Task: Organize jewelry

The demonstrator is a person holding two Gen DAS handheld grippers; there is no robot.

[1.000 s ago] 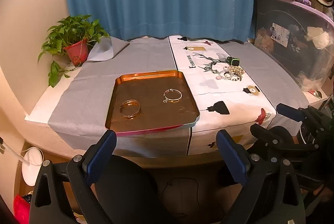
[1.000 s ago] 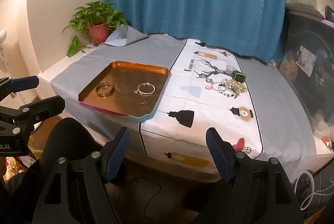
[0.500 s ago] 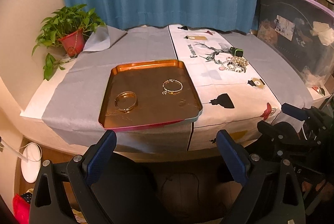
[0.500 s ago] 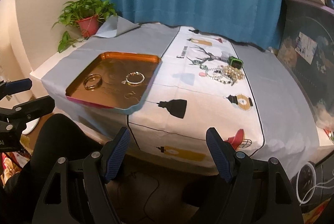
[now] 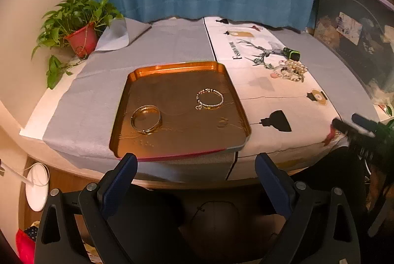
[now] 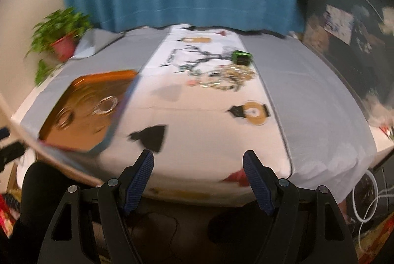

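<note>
Evidently we hold both grippers empty, left gripper (image 5: pixel 195 180) and right gripper (image 6: pixel 198 173) spread wide; mid-frame, the tray (image 5: pixel 128 101) keeps two bracelets, while the jewelry pile (image 6: pixel 229 78) (blurred) waits, upper centre, for sorting.

The left gripper (image 5: pixel 195 170) is held wide open with nothing between its blue fingers (image 5: pixel 120 180). The right gripper (image 6: pixel 198 166) is wide open too, also holding nothing, and its picture looks blurry
</note>
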